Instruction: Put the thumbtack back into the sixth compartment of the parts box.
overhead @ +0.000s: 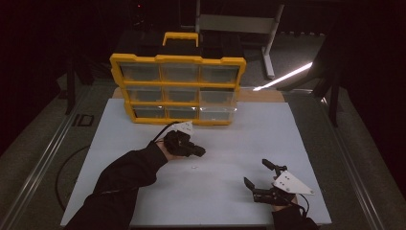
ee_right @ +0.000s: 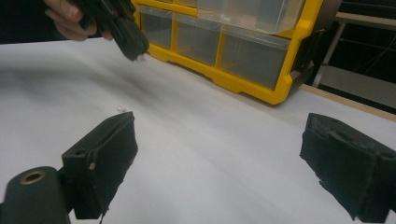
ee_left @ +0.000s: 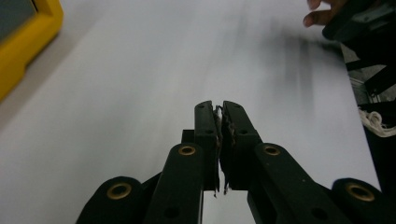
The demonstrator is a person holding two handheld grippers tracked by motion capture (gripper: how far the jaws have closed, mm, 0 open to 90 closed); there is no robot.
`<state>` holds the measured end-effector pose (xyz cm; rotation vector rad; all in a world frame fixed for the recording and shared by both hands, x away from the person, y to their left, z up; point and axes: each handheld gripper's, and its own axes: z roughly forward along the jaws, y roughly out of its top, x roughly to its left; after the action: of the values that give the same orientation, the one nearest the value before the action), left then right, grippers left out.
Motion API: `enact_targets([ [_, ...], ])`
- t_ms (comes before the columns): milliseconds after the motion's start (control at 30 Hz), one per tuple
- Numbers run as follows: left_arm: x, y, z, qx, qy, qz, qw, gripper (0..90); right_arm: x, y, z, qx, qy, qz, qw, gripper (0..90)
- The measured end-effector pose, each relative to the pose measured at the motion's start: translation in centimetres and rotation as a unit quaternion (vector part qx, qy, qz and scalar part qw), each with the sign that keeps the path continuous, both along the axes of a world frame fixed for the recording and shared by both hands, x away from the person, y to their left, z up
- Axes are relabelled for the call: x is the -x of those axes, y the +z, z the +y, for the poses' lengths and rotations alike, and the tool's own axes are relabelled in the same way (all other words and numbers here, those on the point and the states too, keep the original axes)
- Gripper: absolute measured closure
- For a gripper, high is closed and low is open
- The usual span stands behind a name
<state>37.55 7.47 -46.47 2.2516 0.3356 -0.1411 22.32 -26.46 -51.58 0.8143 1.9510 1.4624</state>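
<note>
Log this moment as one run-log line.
left gripper: shut on tiny white piece | right gripper: open, empty | second white piece: on table | organizer: upright at back

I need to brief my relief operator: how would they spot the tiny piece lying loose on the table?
Start at the yellow drawer cabinet standing on the white tabletop. In front of it, just below the shut left gripper, lies a tiny pale speck, the lone loose item there.
</note>
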Motion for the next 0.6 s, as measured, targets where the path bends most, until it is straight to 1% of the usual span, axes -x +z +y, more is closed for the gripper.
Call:
enact_targets([
  [67, -0.1, 0.6, -0.1, -0.002, 0.000, -0.002, 1.0000, 86.4, 0.0, 0.0, 0.0, 0.000, 0.000, 0.000, 1.0000, 10.2],
  [200, -0.1, 2.0, -0.2, 0.003, 0.000, -0.010, 0.9999, 86.5, 0.0, 0.1, 0.0, 0.001, 0.000, -0.002, 1.0000, 10.2],
  [233, -0.1, 2.3, -0.2, 0.009, 0.000, -0.007, 0.9999, 86.5, 0.0, 0.1, 0.0, 0.001, 0.000, -0.003, 1.0000, 10.2],
  [333, -0.2, 3.4, -0.3, 0.016, 0.001, -0.010, 0.9998, 86.5, 0.0, 0.1, 0.0, 0.001, -0.001, -0.002, 1.0000, 10.2],
  [367, -0.2, 3.4, -0.3, 0.016, 0.001, -0.010, 0.9998, 86.5, 0.0, 0.1, 0.0, 0.001, -0.001, -0.002, 1.0000, 10.2],
  [400, -0.3, 4.2, -0.4, 0.019, 0.002, -0.016, 0.9997, 86.5, 0.0, 0.0, 0.0, 0.001, -0.001, -0.002, 1.0000, 10.2],
  [467, -0.4, 5.0, -0.4, 0.027, 0.001, -0.016, 0.9995, 86.5, 0.0, 0.1, -0.1, 0.000, -0.001, -0.003, 1.0000, 10.2],
  [533, -0.5, 5.9, -0.6, 0.031, -0.002, -0.025, 0.9992, 86.5, 0.0, 0.1, -0.1, -0.001, -0.002, -0.003, 1.0000, 10.2],
  [567, -0.5, 5.9, -0.6, 0.031, -0.002, -0.025, 0.9992, 86.5, 0.0, 0.1, -0.1, -0.001, -0.002, -0.003, 1.0000, 10.2],
  [600, -0.7, 6.7, -0.8, 0.033, -0.003, -0.029, 0.9990, 86.5, 0.0, 0.1, -0.1, 0.000, -0.001, -0.003, 1.0000, 10.2],
])
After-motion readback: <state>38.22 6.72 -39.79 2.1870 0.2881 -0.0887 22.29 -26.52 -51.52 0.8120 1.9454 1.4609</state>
